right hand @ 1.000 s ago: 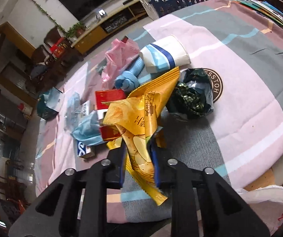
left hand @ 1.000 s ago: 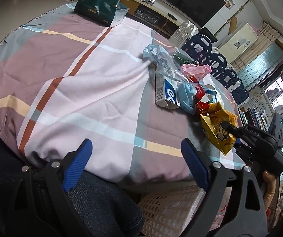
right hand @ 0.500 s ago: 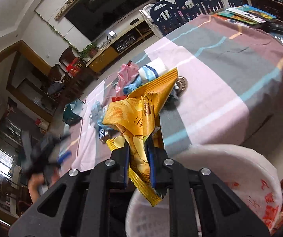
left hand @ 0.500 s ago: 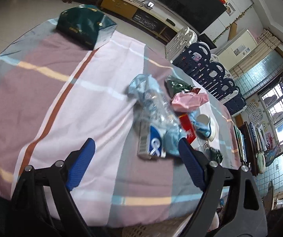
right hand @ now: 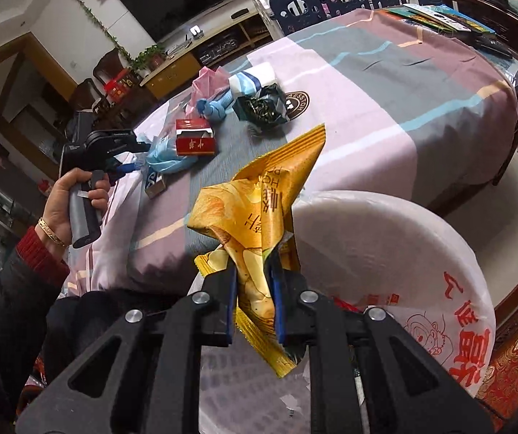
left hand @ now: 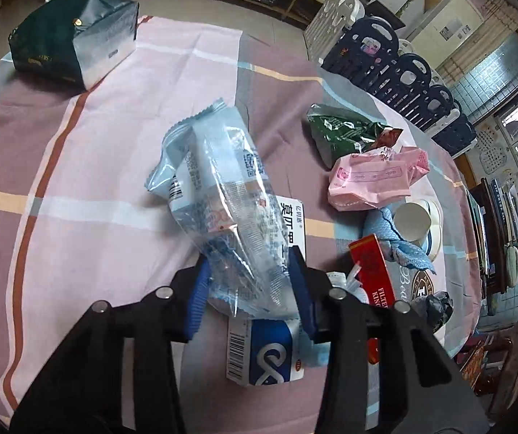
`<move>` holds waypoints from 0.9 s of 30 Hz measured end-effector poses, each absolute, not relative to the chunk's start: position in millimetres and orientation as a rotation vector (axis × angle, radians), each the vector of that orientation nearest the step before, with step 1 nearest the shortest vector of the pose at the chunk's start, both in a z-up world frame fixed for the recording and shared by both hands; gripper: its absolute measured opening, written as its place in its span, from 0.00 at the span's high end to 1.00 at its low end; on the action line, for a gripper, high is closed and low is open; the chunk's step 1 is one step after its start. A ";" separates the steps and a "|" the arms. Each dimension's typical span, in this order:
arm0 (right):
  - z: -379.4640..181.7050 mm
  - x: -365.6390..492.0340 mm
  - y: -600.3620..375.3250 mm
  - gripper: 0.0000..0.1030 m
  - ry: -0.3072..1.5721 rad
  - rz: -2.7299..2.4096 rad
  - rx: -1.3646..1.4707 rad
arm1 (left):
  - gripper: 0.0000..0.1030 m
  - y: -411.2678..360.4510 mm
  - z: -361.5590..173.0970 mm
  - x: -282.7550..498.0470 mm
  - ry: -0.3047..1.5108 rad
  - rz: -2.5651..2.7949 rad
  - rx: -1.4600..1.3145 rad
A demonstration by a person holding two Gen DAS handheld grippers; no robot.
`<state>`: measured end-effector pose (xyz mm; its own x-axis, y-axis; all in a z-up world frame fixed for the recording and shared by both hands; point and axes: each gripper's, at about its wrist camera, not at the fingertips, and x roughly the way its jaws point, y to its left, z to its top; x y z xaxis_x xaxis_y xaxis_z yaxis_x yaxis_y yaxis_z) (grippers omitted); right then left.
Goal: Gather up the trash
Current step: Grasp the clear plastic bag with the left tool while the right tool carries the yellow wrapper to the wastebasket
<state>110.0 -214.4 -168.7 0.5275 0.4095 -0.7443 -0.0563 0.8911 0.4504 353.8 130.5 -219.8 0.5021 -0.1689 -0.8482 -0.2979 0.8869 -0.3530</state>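
Presently: yellow snack wrapper [right hand: 259, 213], crumpled, pinched between the clenched jaws of the right gripper [right hand: 251, 300], held above the white bag-lined bin [right hand: 385, 253] beside the table [right hand: 421, 83]. Clear blue-printed plastic bag [left hand: 219, 188], on the tablecloth, clasped at its near end by the left gripper [left hand: 249, 289], jaws closed on it. Beneath: blue-and-white box [left hand: 269, 350]. Nearby: red cigarette pack [left hand: 373, 271], pink packet [left hand: 371, 181], green wrapper [left hand: 342, 133], paper cup [left hand: 412, 220].
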 end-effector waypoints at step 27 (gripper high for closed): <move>-89.8 59.6 -203.9 0.83 0.812 0.323 0.304 | 0.76 27.3 -72.2 52.8 0.593 0.024 -0.082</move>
<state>59.6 -203.9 -89.8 0.6447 0.3936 -0.6552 -0.1640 0.9085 0.3844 52.8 27.3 -72.2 0.8288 -0.0009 -0.5595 -0.0462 0.9965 -0.0701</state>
